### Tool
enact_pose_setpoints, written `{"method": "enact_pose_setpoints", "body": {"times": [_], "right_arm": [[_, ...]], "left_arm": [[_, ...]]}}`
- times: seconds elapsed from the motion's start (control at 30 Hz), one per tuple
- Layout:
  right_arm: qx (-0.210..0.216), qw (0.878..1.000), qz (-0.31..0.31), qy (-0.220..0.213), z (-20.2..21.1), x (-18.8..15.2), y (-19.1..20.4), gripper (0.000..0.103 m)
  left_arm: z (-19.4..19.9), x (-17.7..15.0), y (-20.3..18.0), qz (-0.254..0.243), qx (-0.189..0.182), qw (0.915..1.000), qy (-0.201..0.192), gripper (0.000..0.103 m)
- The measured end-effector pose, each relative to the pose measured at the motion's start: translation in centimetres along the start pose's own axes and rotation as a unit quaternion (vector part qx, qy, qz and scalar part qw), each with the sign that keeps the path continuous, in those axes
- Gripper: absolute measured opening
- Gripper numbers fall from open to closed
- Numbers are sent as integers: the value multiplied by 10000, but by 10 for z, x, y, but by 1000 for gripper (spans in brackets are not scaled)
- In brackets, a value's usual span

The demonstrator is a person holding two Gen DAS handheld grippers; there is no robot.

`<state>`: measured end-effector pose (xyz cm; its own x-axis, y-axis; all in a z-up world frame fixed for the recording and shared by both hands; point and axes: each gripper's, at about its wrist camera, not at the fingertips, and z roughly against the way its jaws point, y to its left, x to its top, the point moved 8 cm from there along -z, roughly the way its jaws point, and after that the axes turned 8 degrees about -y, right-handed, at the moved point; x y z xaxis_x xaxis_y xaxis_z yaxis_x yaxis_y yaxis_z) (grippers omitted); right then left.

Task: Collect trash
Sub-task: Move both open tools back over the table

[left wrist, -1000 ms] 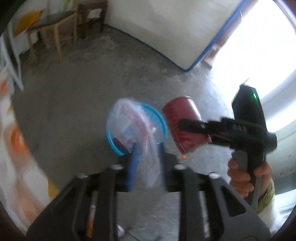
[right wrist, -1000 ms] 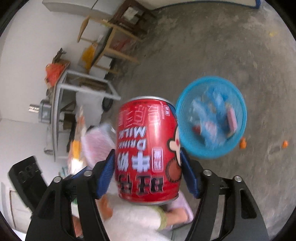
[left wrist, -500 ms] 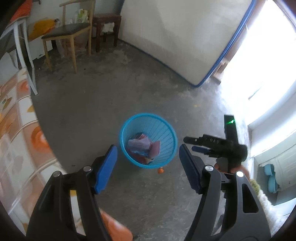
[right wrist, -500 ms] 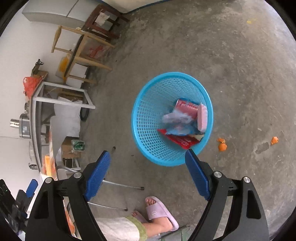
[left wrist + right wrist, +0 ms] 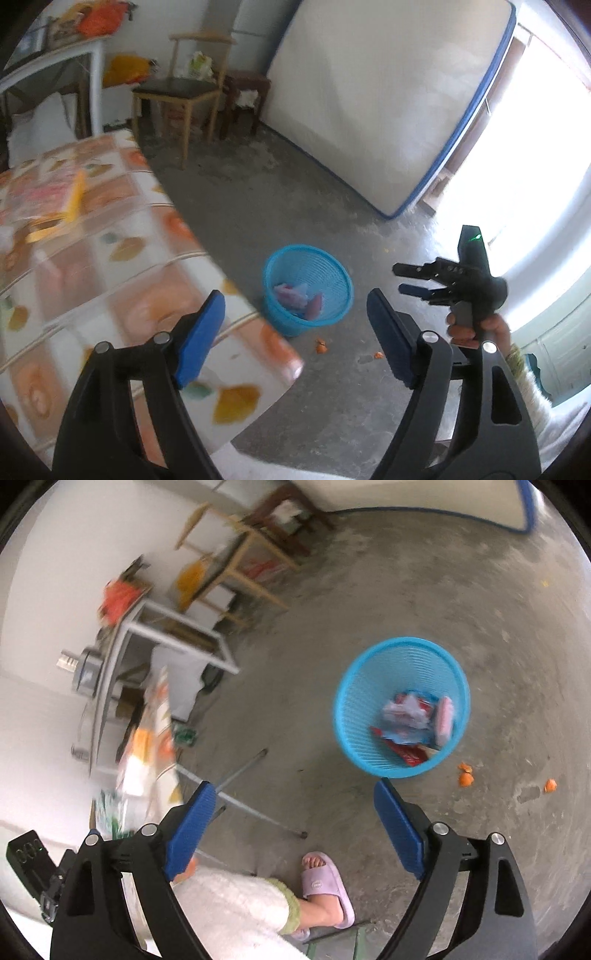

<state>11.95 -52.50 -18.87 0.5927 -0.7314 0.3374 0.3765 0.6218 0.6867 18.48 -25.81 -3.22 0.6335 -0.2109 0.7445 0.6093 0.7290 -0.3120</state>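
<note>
A blue mesh basket (image 5: 332, 275) stands on the concrete floor and holds a plastic bag (image 5: 402, 712), a red can (image 5: 408, 754) and other wrappers. It also shows in the right wrist view (image 5: 364, 701). My left gripper (image 5: 295, 332) is open and empty, above the edge of a table with an orange-patterned cloth (image 5: 110, 258). My right gripper (image 5: 293, 827) is open and empty, held above the floor near the basket; it also shows in the left wrist view (image 5: 400, 278).
Orange peel bits (image 5: 465, 777) lie on the floor by the basket. A mattress (image 5: 369, 103) leans on the far wall. A wooden chair (image 5: 181, 88) and a stool (image 5: 243, 92) stand behind. The person's foot in a pink slipper (image 5: 325, 886) is below.
Both grippers let go: the plastic bag and the red can dropped into the basket. Both grippers then opened wide and pulled back up, the left one over the table.
</note>
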Motion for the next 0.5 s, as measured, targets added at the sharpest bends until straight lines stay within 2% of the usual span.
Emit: {"method": "enact_pose_setpoints", "body": {"times": [0.27,0.5], "right_arm": [[539,9919,1104,311,-6,-23,112,90],[996,9766,1688,886,-36,-64,217,90]], "left_arm": [[87,-29,60,237,554,9961,-642,83],[162,-63,119,541,1219,9844,-1151,84]]}}
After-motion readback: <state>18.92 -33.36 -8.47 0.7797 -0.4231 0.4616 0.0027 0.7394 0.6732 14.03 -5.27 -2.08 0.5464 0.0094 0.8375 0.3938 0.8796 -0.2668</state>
